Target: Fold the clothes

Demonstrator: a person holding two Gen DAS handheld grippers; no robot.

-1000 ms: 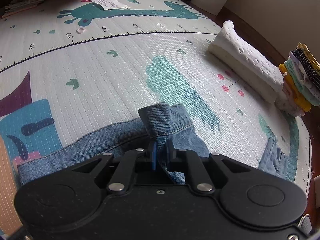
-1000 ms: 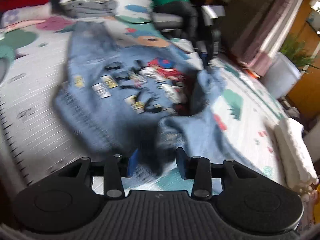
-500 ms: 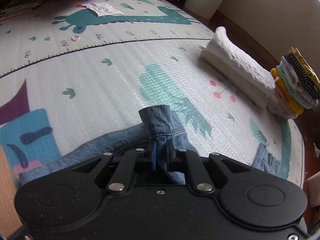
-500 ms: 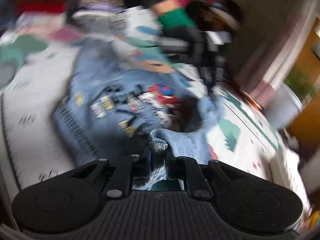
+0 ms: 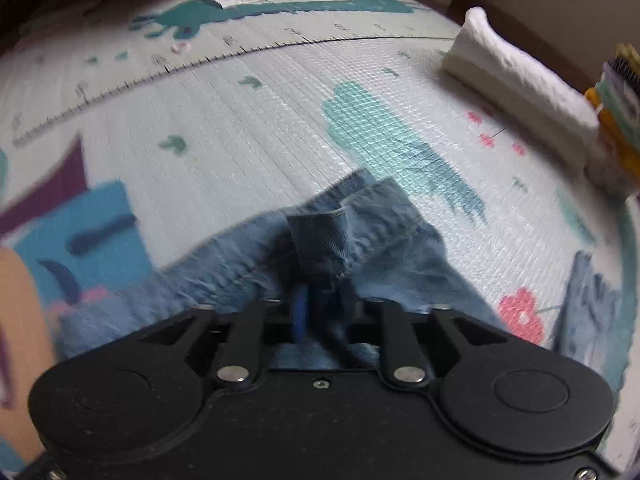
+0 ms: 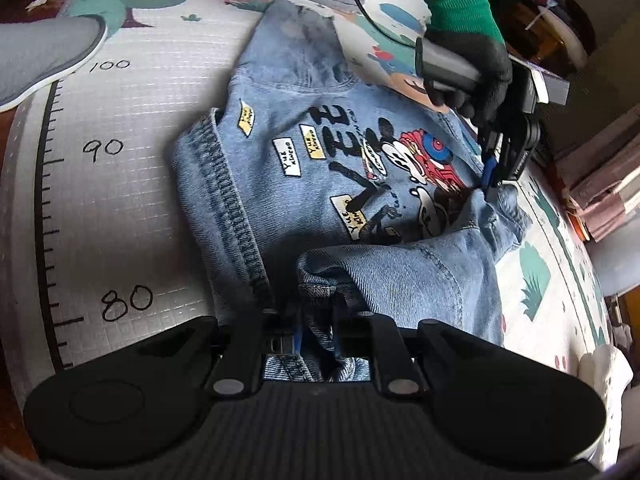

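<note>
light-blue denim jacket [image 6: 312, 184] spread back-up on play mat [image 6: 132, 208], printed cartoon graphic and yellow/white label patches showing. one sleeve folded in over the graphic, cuff bunched and raised at near edge; ribbed hem along left side.

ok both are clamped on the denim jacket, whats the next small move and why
Probably carry the folded flap a little further across the printed back, then lower it. The right gripper and left gripper each pinch the raised edge of the denim jacket, and the flap covers only part of the print.
</note>
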